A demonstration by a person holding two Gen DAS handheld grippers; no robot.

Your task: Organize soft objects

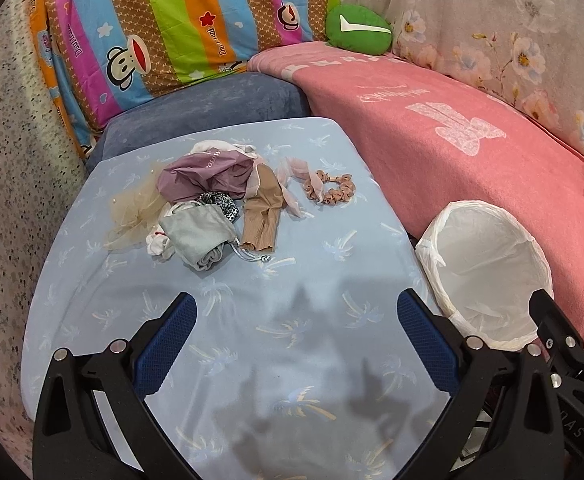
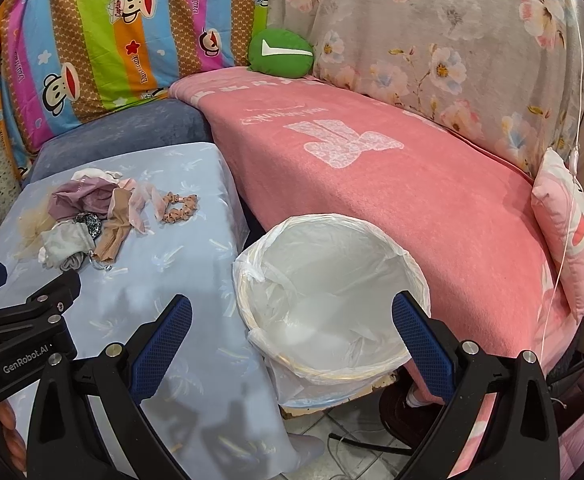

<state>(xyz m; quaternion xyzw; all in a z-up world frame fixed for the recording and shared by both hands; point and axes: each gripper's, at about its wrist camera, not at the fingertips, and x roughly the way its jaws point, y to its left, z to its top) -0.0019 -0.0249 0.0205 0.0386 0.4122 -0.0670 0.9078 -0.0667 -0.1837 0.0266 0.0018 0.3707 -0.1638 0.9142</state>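
blue palm-print tablecloth (image 1: 292,340), pink blanket (image 2: 371,184)

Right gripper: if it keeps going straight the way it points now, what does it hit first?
Most likely the white-lined bin: the open right gripper frames its mouth, so it would probably enter the liner or catch the near rim. Depth is unclear; nothing else shows in that line.

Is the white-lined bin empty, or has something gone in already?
Empty. The bin shows only its bare white liner inside; the soft items all lie on the blue table.
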